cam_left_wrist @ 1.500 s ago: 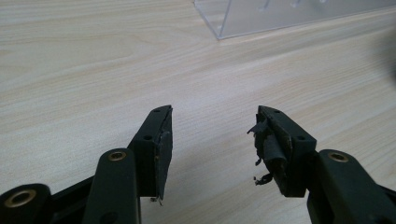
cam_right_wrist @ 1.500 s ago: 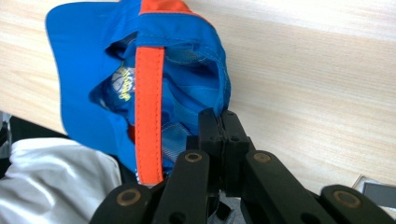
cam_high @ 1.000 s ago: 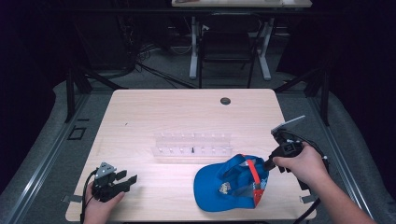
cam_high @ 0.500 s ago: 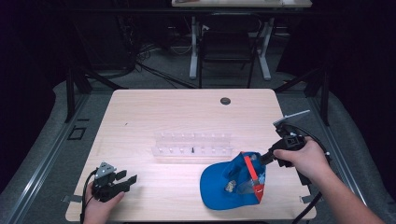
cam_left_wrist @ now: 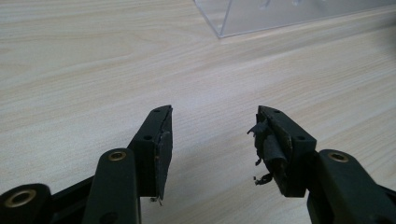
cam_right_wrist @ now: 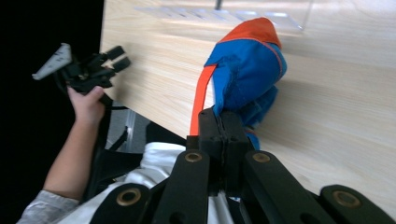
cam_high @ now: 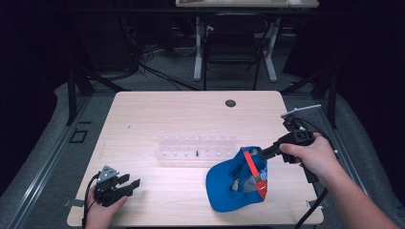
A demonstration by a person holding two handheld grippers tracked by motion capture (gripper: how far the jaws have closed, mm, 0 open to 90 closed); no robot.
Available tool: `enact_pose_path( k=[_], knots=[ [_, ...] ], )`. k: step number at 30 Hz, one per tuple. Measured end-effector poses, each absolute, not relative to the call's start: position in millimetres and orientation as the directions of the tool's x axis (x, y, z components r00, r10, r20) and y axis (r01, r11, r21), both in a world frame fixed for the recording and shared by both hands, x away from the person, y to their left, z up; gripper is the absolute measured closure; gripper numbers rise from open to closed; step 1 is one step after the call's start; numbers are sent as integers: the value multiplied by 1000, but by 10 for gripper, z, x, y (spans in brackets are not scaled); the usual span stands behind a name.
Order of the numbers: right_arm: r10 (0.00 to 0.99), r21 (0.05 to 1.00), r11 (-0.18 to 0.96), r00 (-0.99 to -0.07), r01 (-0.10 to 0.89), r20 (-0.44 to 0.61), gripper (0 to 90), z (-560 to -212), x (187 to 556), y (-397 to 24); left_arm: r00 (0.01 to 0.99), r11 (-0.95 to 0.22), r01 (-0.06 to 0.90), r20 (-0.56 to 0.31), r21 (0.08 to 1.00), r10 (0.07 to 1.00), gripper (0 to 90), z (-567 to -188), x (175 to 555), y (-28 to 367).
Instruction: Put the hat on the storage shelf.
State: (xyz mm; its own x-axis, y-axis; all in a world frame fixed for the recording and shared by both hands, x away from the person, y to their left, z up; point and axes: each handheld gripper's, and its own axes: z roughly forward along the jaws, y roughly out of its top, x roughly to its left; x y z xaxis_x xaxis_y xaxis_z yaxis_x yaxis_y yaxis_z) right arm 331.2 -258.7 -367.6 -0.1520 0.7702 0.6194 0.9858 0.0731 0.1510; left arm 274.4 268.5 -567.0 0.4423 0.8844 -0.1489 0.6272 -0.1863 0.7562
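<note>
Right gripper [cam_high: 264,153] pinches blue cap's [cam_high: 234,183] rim near the table's [cam_high: 167,114] right edge; left gripper [cam_high: 129,183], jaws apart and empty, sits at the front-left corner.

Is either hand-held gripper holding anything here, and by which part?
The right hand-held gripper is shut on the blue cap, pinching its back edge by the orange strap. The left hand-held gripper is open, holding nothing.
</note>
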Motion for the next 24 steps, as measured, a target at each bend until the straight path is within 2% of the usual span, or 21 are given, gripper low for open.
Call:
enact_pose_path(
  k=[12, 24],
  knots=[
    [721, 237, 96, -231, 967, 653, 900, -3313, 3321, -2481, 443, -186, 626, -149, 757, 884, 469, -5670, 2745, 2682],
    [709, 278, 78, -249, 958, 660, 900, -3094, 3334, -2463, 443, -185, 627, -151, 757, 884, 470, -5669, 2742, 2683]
  ],
)
